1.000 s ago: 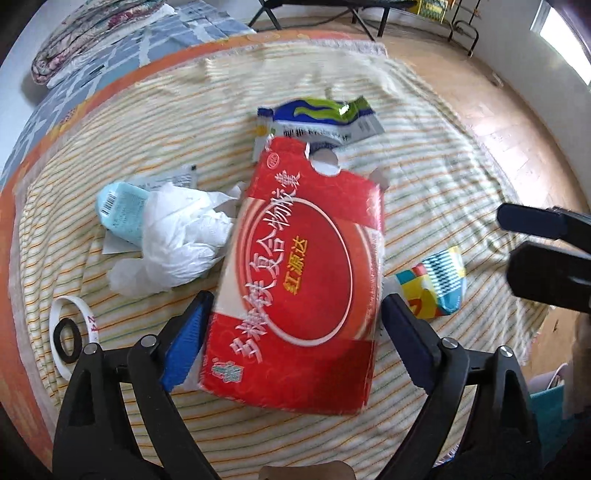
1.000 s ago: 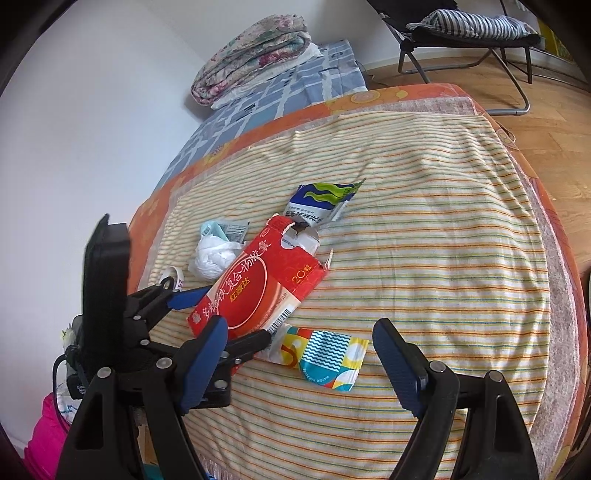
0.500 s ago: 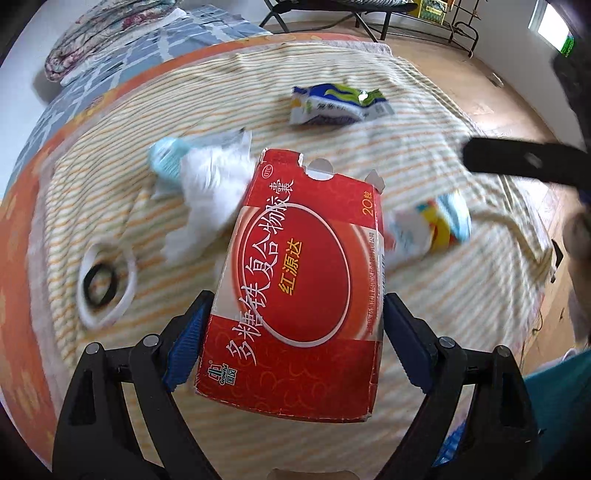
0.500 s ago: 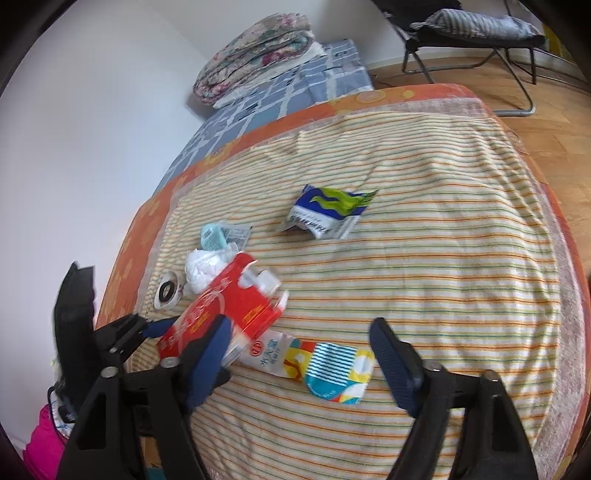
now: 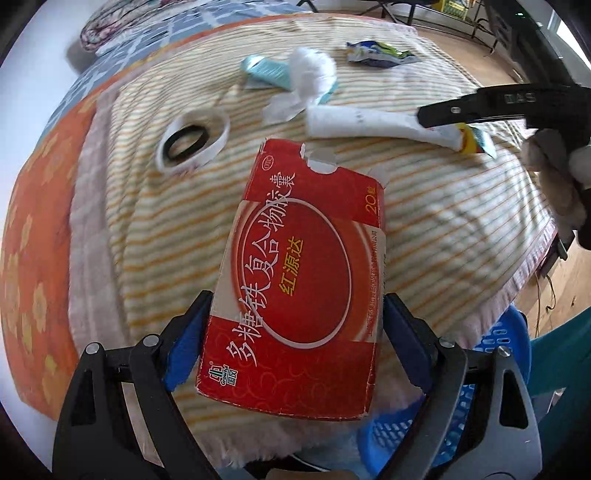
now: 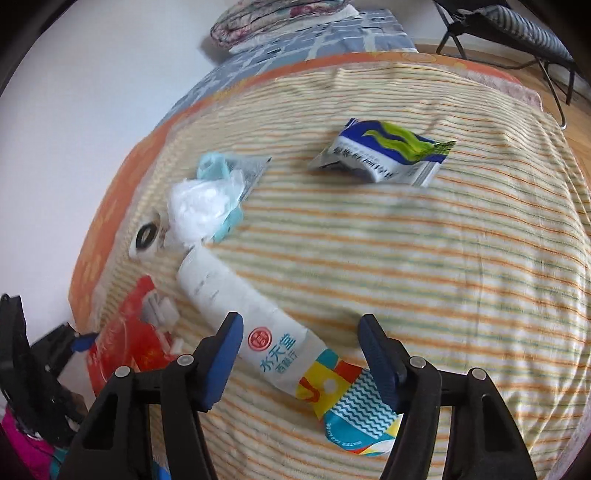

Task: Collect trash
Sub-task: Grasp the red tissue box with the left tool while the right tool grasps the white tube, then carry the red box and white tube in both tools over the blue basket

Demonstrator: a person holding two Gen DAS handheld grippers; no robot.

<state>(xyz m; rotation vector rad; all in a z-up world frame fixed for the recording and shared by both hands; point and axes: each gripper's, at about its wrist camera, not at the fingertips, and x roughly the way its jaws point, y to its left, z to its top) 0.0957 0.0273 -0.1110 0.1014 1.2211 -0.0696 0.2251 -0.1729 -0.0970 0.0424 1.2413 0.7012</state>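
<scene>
My left gripper (image 5: 295,332) is shut on a red cardboard box (image 5: 299,288) and holds it above the front edge of the striped blanket (image 5: 461,221). The box also shows at the lower left of the right wrist view (image 6: 129,339). My right gripper (image 6: 303,350) is open, its fingers on either side of a white and colourful wrapper (image 6: 280,332) lying flat on the blanket. The same wrapper (image 5: 369,122) and the right gripper (image 5: 498,103) show in the left wrist view. Crumpled white plastic (image 6: 199,206), a light blue packet (image 6: 212,166) and a blue-green pouch (image 6: 384,155) lie farther back.
A white tape ring (image 5: 192,142) lies on the blanket at the left. A blue slotted basket (image 5: 491,350) sits below the blanket's front edge. A folded quilt (image 6: 280,18) lies at the far end, and a folding chair (image 6: 517,33) stands at the back right.
My left gripper has lifted the red box and pulled it back toward the blanket's front edge. My right gripper has moved down and forward over the colourful wrapper.
</scene>
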